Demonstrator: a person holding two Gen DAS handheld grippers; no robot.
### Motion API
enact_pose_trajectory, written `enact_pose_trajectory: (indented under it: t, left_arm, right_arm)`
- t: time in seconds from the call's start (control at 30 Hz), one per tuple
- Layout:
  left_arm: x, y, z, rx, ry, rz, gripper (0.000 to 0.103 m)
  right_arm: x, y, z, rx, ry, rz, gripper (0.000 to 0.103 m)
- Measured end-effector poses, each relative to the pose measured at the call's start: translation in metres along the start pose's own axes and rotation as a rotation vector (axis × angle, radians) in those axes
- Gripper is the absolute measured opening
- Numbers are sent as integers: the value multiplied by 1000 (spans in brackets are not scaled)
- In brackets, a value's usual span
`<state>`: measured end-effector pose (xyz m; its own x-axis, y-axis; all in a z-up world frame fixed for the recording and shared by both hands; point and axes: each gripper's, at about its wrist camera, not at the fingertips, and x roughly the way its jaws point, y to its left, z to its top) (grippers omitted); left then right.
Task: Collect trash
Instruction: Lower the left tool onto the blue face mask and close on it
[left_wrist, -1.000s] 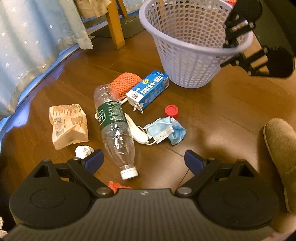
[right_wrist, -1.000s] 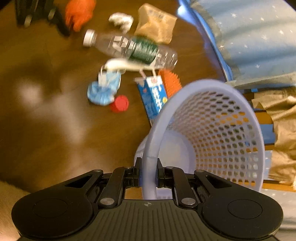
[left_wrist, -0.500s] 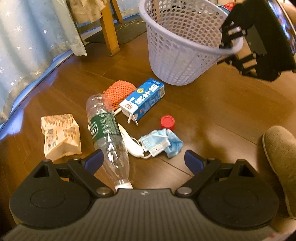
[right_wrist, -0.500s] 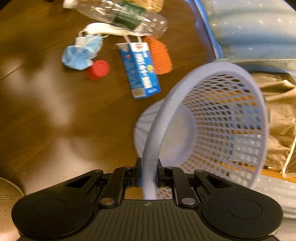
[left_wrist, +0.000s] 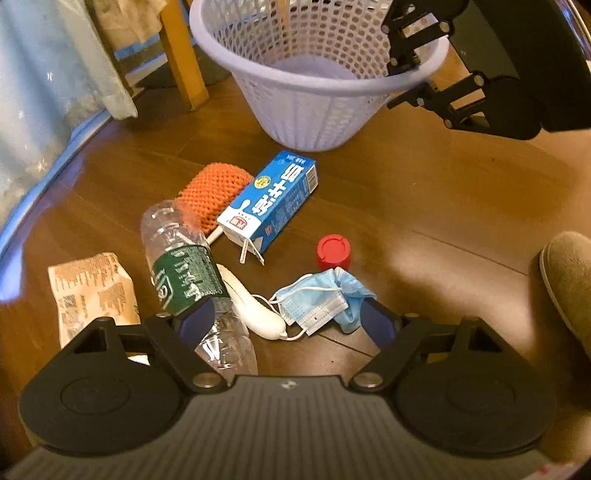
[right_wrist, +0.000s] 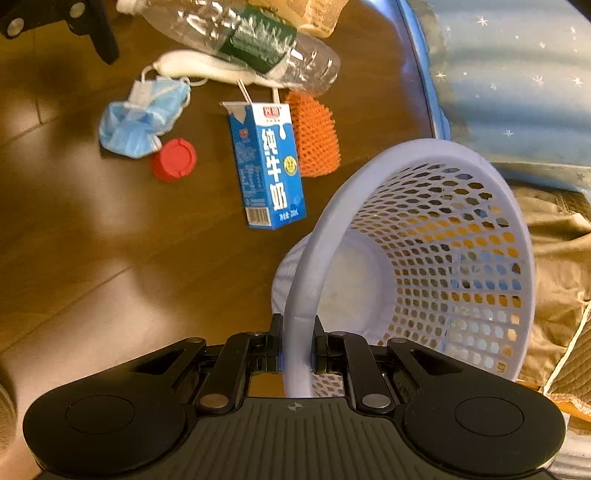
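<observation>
My right gripper (right_wrist: 298, 347) is shut on the rim of the lilac mesh basket (right_wrist: 325, 221), which tilts its mouth toward the trash; it shows at the basket (left_wrist: 306, 118) as well. My left gripper (left_wrist: 286, 319) hangs low over the floor, its jaws closing, its pads touching nothing. Between its fingers lie a blue face mask (left_wrist: 321, 299), a white lump (left_wrist: 255, 310) and the lower end of a clear bottle (left_wrist: 184, 269). Beyond them lie a red cap (left_wrist: 332, 251), a blue milk carton (left_wrist: 273, 203) and an orange net (left_wrist: 210, 195).
A brown paper packet (left_wrist: 92, 295) lies left of the bottle. At the right edge is a tan slipper (left_wrist: 569, 280). A wooden furniture leg (left_wrist: 184, 55) and a pale curtain (left_wrist: 37, 92) stand behind. Bare wooden floor stretches between the carton and the slipper.
Both grippers have sunk toward the floor. The left one has moved closer over the mask and bottle, its jaws slightly narrower. The basket has come down nearer the carton, still gripped.
</observation>
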<state>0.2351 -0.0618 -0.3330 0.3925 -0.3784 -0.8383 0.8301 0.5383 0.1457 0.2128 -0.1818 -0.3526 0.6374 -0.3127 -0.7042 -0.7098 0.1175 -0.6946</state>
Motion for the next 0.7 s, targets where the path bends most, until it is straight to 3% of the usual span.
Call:
enact_pose_trajectory:
  t: [0.23, 0.4, 0.7]
  left_arm:
    - [28, -12, 10, -61, 18, -54, 72]
    - [49, -21, 12, -120, 58, -44, 51]
    - [55, -17, 7, -175, 70, -34, 44]
  right_arm:
    - [12, 6, -2, -15, 58, -10, 9]
    - [14, 9, -3, -8, 51, -8, 9]
    - [11, 5, 4, 25, 23, -5, 9]
